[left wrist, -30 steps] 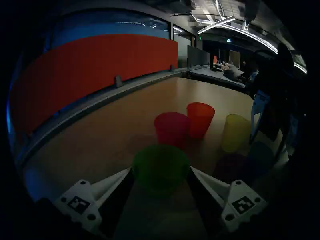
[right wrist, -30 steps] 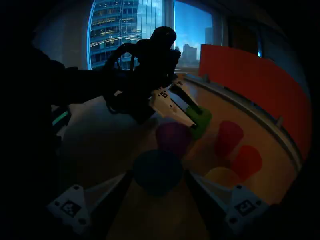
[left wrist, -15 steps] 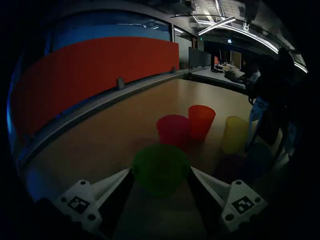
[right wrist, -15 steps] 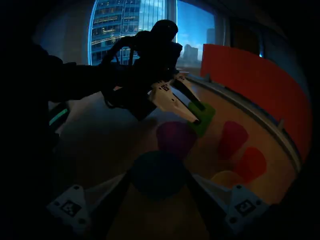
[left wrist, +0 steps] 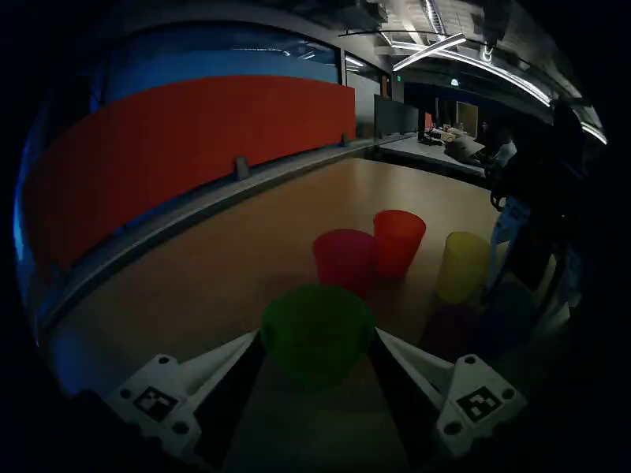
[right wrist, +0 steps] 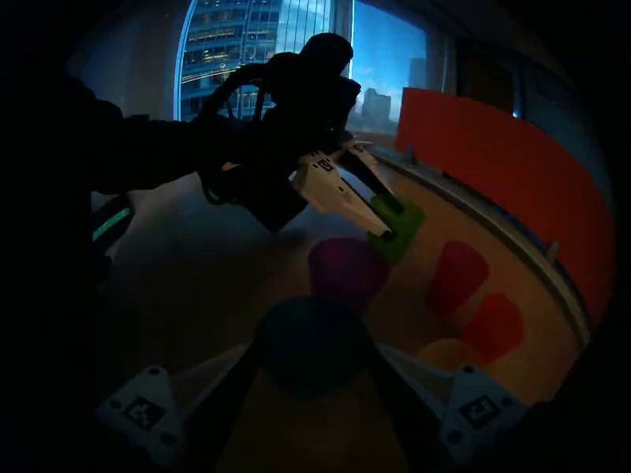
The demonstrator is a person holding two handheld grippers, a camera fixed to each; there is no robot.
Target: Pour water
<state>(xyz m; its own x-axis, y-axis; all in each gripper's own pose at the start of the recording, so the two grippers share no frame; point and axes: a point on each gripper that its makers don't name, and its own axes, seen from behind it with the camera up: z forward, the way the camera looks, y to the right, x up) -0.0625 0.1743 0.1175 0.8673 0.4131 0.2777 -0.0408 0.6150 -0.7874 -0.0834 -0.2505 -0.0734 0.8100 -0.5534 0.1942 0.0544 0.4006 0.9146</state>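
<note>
Tongs of the left gripper (left wrist: 317, 333) pinch the green cup (left wrist: 317, 319) from both sides, and the right gripper (right wrist: 313, 347) clamps the dark blue cup (right wrist: 311, 339) the same way. The dim light hides both cups' insides, so whether either holds water cannot be told. In the right gripper view the hand and arm (right wrist: 158, 154) behind the left gripper are a black silhouette reaching in from the left, holding the green cup just beside the purple cup (right wrist: 347, 272). On the wooden table (left wrist: 260, 229) stand a pink cup (left wrist: 345, 256), an orange cup (left wrist: 398, 236) and a yellow cup (left wrist: 464, 264). Square black-and-white tags (left wrist: 154, 402) mark the fingers; no writing is legible.
</note>
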